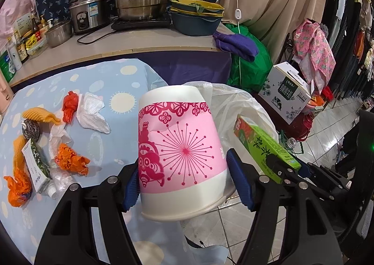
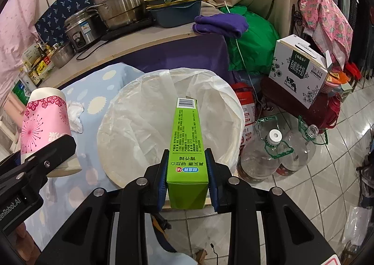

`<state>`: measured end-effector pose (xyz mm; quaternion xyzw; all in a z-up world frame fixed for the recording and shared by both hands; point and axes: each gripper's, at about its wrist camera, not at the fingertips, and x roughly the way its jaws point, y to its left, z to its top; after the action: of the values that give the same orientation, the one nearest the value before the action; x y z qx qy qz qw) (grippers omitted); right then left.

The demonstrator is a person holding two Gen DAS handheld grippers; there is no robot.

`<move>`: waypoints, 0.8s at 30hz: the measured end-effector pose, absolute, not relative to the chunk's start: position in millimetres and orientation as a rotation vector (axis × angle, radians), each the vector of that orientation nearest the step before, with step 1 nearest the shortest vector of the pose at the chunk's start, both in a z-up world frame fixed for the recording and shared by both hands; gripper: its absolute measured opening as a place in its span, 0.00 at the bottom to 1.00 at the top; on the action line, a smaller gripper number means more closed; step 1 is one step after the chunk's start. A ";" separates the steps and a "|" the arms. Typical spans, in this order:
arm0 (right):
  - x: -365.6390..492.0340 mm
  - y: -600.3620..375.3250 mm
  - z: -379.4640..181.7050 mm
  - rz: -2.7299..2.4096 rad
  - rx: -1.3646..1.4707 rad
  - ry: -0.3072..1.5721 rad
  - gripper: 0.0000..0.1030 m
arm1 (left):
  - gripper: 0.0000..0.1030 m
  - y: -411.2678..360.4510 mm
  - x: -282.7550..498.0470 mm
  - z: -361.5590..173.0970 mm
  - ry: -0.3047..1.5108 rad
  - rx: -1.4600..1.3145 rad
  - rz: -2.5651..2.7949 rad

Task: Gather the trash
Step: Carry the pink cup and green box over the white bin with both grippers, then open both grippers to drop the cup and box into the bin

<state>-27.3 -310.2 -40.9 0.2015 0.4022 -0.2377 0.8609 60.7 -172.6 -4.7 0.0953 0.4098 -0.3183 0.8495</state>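
My left gripper [image 1: 187,178] is shut on a pink and white paper cup [image 1: 180,148], held upside down at the table's right edge, next to the bin. The cup also shows at the left of the right wrist view [image 2: 44,122]. My right gripper [image 2: 187,178] is shut on a long green carton box [image 2: 187,138] and holds it over the bin lined with a white plastic bag [image 2: 145,122]. The box shows in the left wrist view [image 1: 264,145]. Orange wrappers [image 1: 70,162], white tissue [image 1: 93,113] and other litter lie on the blue tablecloth [image 1: 116,73].
A counter [image 1: 140,40] behind the table carries steel pots, a rice cooker and bowls. A milk carton case [image 2: 301,70] and large clear bottles [image 2: 268,152] stand on the tiled floor right of the bin. Clothes hang at the right.
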 end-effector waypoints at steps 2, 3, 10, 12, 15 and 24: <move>-26.7 -311.3 -41.3 -0.503 0.425 0.844 0.27 | 0.62 -177.0 62.9 -7.7 0.871 0.203 -0.668; -26.2 -311.3 -41.1 -0.505 0.425 0.845 0.27 | 0.62 -179.0 63.7 -9.1 0.876 0.203 -0.669; -21.7 -316.3 -43.5 -0.512 0.425 0.847 0.27 | 0.63 -192.0 72.1 -18.6 0.897 0.217 -0.658; -19.9 -318.2 -44.1 -0.516 0.427 0.847 0.27 | 0.64 -195.8 75.8 -22.6 0.911 0.220 -0.655; -19.8 -319.5 -44.0 -0.525 0.432 0.840 0.28 | 0.63 -202.0 82.1 -30.1 0.947 0.225 -0.646; -21.5 -323.6 -36.3 -0.557 0.425 0.807 0.37 | 0.87 -205.7 91.7 -35.6 0.972 0.241 -0.591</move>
<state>-21.5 -323.6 -36.3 0.2024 0.3846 -0.2652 0.8607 91.7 -205.7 -35.6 0.1137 0.4590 -0.2792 0.8357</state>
